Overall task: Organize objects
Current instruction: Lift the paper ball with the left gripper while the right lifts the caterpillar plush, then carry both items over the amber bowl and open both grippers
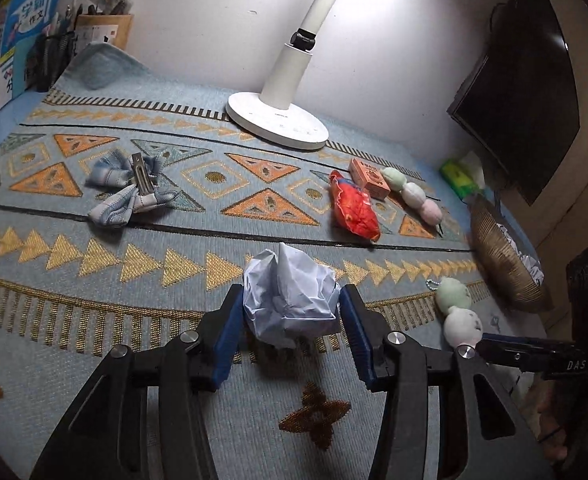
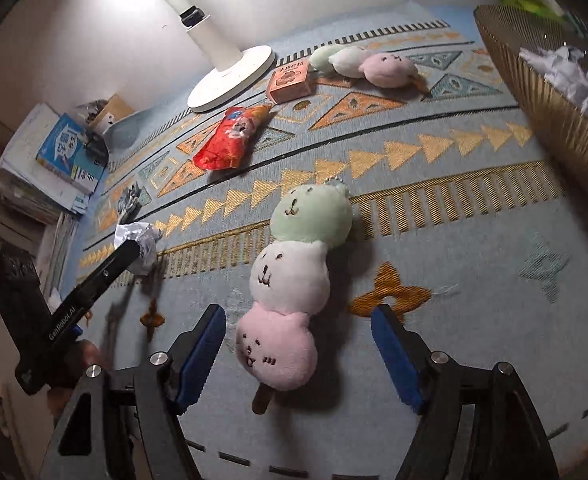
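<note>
My left gripper (image 1: 290, 320) is shut on a crumpled white paper ball (image 1: 290, 292) and holds it just above the patterned cloth; it also shows in the right wrist view (image 2: 140, 246). My right gripper (image 2: 298, 356) is open around the pink end of a three-ball plush dango toy (image 2: 294, 280) lying on the cloth, without touching it. The same toy (image 1: 458, 312) shows to the right in the left wrist view. A woven basket (image 1: 506, 264) holding crumpled paper stands at the right (image 2: 566, 120).
A second dango plush (image 1: 412, 194), an orange box (image 1: 370, 178), a red snack bag (image 1: 354, 208) and a blue cloth hair clip (image 1: 130, 188) lie on the cloth. A white lamp base (image 1: 278, 120) stands at the back. Books (image 1: 18, 52) stand far left.
</note>
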A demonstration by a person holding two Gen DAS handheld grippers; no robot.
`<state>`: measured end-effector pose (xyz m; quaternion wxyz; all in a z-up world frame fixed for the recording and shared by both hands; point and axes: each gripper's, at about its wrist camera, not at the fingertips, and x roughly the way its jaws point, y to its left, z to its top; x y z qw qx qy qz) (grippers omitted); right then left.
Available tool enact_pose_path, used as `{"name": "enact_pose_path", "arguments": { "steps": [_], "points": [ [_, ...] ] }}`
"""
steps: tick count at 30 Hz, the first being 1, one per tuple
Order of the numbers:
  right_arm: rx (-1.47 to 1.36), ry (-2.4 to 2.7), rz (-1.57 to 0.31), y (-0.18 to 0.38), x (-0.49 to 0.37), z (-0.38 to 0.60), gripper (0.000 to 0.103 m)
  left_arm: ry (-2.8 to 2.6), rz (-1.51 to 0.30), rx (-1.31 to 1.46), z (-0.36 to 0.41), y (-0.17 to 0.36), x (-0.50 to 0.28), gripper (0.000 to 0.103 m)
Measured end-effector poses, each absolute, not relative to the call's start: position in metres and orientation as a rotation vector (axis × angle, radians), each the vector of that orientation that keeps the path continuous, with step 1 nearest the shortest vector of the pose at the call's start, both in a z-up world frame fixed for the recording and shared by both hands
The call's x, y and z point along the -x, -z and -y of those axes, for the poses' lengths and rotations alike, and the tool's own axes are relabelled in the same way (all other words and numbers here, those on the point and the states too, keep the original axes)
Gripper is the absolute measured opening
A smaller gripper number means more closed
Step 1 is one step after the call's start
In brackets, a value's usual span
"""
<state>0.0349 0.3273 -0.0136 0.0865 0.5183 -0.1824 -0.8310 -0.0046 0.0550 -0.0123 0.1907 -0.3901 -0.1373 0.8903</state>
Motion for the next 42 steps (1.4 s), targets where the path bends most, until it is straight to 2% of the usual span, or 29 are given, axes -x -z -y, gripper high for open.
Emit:
{"name": "enact_pose_path", "arguments": {
  "steps": [3, 6, 7, 9, 11, 13, 14, 15, 16, 18, 20, 22, 25, 27, 29, 30, 31, 35, 39, 42],
  "points": [
    [-1.551, 2.544, 0.507, 0.015, -0.031, -0.310, 0.077, -2.505, 0.369, 1.092, -0.056, 0.012, 0.003, 0.046],
    [-1.543, 2.670, 0.274, 0.017, -0.026, -0.288, 0.075, -2.504, 0.366, 1.094, -0.057, 0.012, 0.002, 0.046],
    [-1.527, 2.700, 0.158, 0.018, -0.025, -0.279, 0.062, -2.502, 0.370, 1.094, -0.056, 0.012, 0.002, 0.046],
    [-1.459, 2.719, -0.084, 0.017, -0.028, -0.262, 0.048, -2.501, 0.377, 1.094, -0.056, 0.013, 0.002, 0.046],
    [-1.354, 2.690, -0.226, 0.010, -0.038, -0.256, 0.044, -2.498, 0.382, 1.093, -0.056, 0.013, 0.003, 0.046],
    [-1.320, 2.644, -0.259, 0.008, -0.044, -0.261, 0.044, -2.496, 0.384, 1.093, -0.055, 0.013, 0.003, 0.046],
    [-1.331, 2.648, -0.256, 0.009, -0.044, -0.265, 0.045, -2.495, 0.384, 1.093, -0.055, 0.013, 0.003, 0.046],
    [-1.349, 2.653, -0.218, 0.009, -0.044, -0.272, 0.054, -2.493, 0.385, 1.093, -0.056, 0.013, 0.003, 0.046],
    [-1.378, 2.659, -0.148, 0.010, -0.043, -0.281, 0.071, -2.492, 0.386, 1.093, -0.056, 0.013, 0.003, 0.046],
    [-1.428, 2.635, 0.049, 0.015, -0.041, -0.297, 0.086, -2.491, 0.390, 1.092, -0.055, 0.013, 0.003, 0.046],
    [-1.471, 2.588, 0.266, 0.021, -0.039, -0.306, 0.088, -2.490, 0.387, 1.093, -0.055, 0.013, 0.003, 0.046],
    [-1.468, 2.619, 0.391, 0.018, -0.042, -0.310, 0.088, -2.492, 0.382, 1.093, -0.056, 0.013, 0.003, 0.046],
    [-1.439, 2.694, 0.429, 0.017, -0.043, -0.303, 0.094, -2.495, 0.381, 1.096, -0.056, 0.013, 0.003, 0.047],
    [-1.435, 2.781, 0.301, 0.019, -0.043, -0.289, 0.092, -2.497, 0.386, 1.097, -0.055, 0.013, 0.003, 0.047],
    [-1.420, 2.883, 0.118, 0.020, -0.048, -0.275, 0.068, -2.499, 0.390, 1.096, -0.054, 0.013, 0.002, 0.047],
    [-1.384, 2.882, 0.090, 0.018, -0.052, -0.271, 0.052, -2.500, 0.390, 1.095, -0.054, 0.013, 0.003, 0.047],
    [-1.369, 2.861, 0.105, 0.018, -0.053, -0.271, 0.046, -2.504, 0.387, 1.094, -0.055, 0.012, 0.003, 0.047],
    [-1.300, 2.658, 0.373, 0.011, -0.064, -0.290, 0.045, -2.555, 0.377, 1.092, -0.056, 0.011, 0.000, 0.046],
    [-1.219, 2.688, 0.428, -0.011, -0.078, -0.315, 0.045, -2.592, 0.295, 1.077, -0.066, 0.005, -0.006, 0.043],
    [-1.130, 2.703, 0.543, -0.036, -0.086, -0.348, 0.045, -2.566, 0.217, 1.027, -0.093, -0.010, -0.019, 0.043]
  ]
}}
